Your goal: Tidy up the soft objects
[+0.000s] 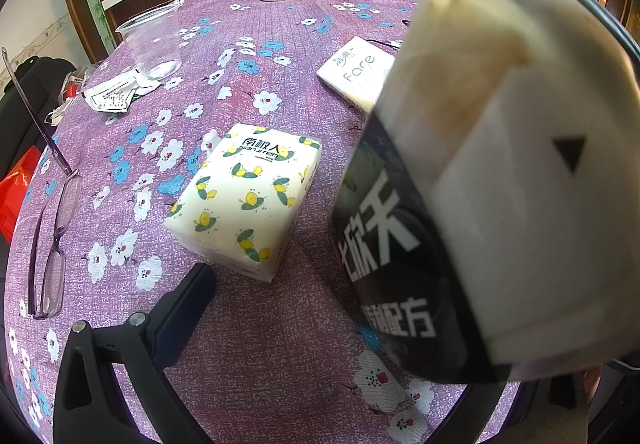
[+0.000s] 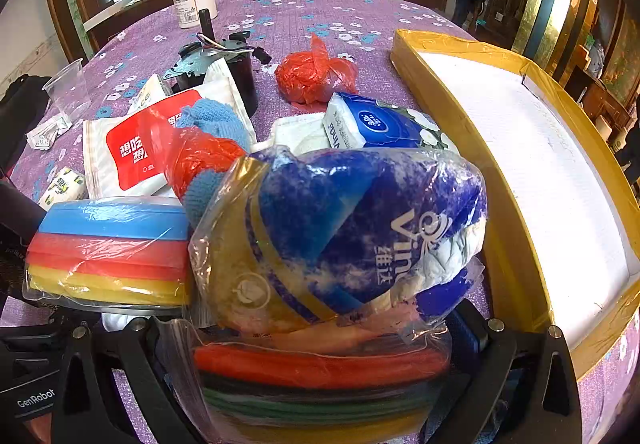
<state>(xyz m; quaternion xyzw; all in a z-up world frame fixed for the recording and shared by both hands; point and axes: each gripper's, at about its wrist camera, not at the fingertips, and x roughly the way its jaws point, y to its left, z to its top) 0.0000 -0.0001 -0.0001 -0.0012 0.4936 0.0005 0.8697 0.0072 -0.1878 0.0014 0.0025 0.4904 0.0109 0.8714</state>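
Left wrist view shows the left gripper (image 1: pixel 340 324) carrying a black-and-white tissue pack (image 1: pixel 480 203), which looms close over the counter (image 1: pixel 248 356); only one finger is visible, so I cannot tell how firmly the jaws pinch it. Below lie a lemon-print tissue pack (image 1: pixel 248 199) and a white face-tissue pack (image 1: pixel 356 73). The right gripper (image 2: pixel 320 364) has its jaws spread around a bagged stack of coloured sponges (image 2: pixel 320 384), beside the yellow-rimmed tray (image 2: pixel 500 179). Best carry each soft pack across to the tray with light pressure, lowering flat before letting go.
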